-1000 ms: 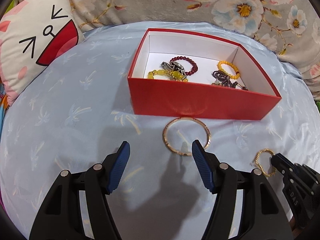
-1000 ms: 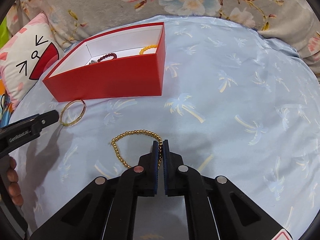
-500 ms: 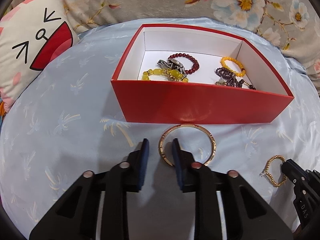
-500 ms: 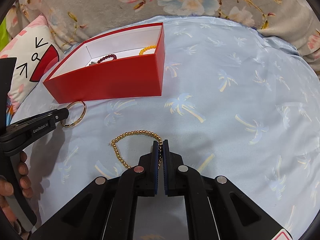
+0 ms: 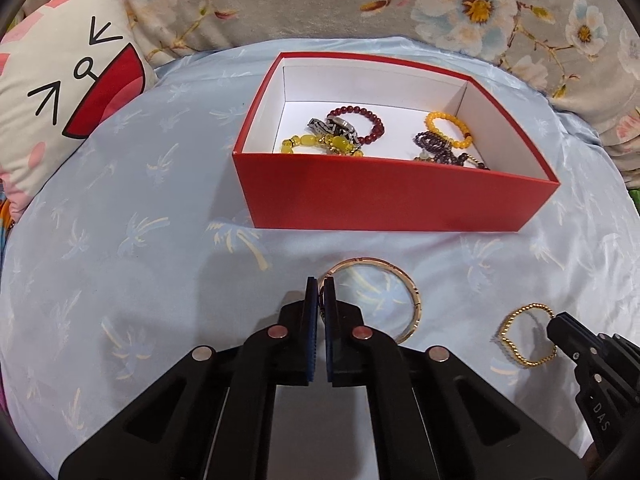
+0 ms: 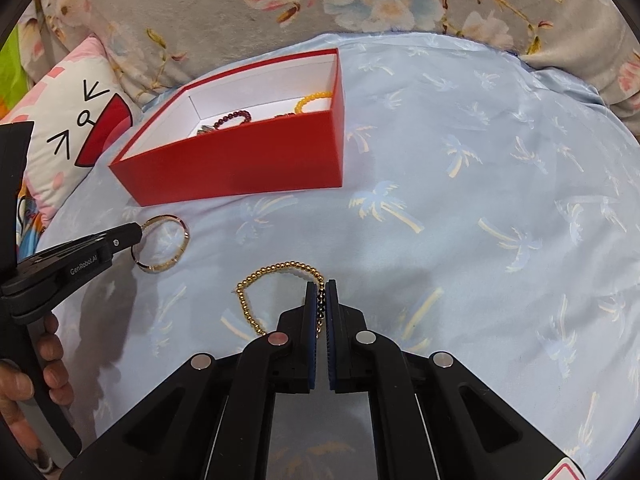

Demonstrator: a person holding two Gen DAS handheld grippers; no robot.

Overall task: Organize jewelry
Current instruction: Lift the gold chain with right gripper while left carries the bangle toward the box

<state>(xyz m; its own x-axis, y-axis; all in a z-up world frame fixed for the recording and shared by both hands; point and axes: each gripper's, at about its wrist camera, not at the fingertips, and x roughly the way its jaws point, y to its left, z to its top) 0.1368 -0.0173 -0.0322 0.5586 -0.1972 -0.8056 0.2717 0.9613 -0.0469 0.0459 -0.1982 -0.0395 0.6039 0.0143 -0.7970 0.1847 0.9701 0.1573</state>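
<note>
A thin gold bangle [image 5: 404,292] lies on the blue sheet just in front of the red box [image 5: 392,200]. My left gripper [image 5: 321,286] is shut on the bangle's left rim; the right wrist view shows the same grip on the bangle [image 6: 178,256] by the left gripper [image 6: 136,236]. A gold bead bracelet [image 6: 256,284] lies nearer on the sheet, and my right gripper [image 6: 321,290] is shut on its right side. In the left wrist view the bead bracelet [image 5: 520,340] and the right gripper's tip [image 5: 560,330] sit at lower right. The box holds several bead bracelets [image 5: 360,128].
A white and pink cushion [image 5: 60,92] with a drawn face leans at the left. A grey floral blanket [image 6: 320,8] runs behind the box. The blue palm-print sheet [image 6: 480,200] stretches wide to the right of the box. A hand [image 6: 36,380] grips the left tool's handle.
My left gripper came in on the bangle and its jaws went from wide open to shut on the rim. The right gripper stayed shut on the bead bracelet.
</note>
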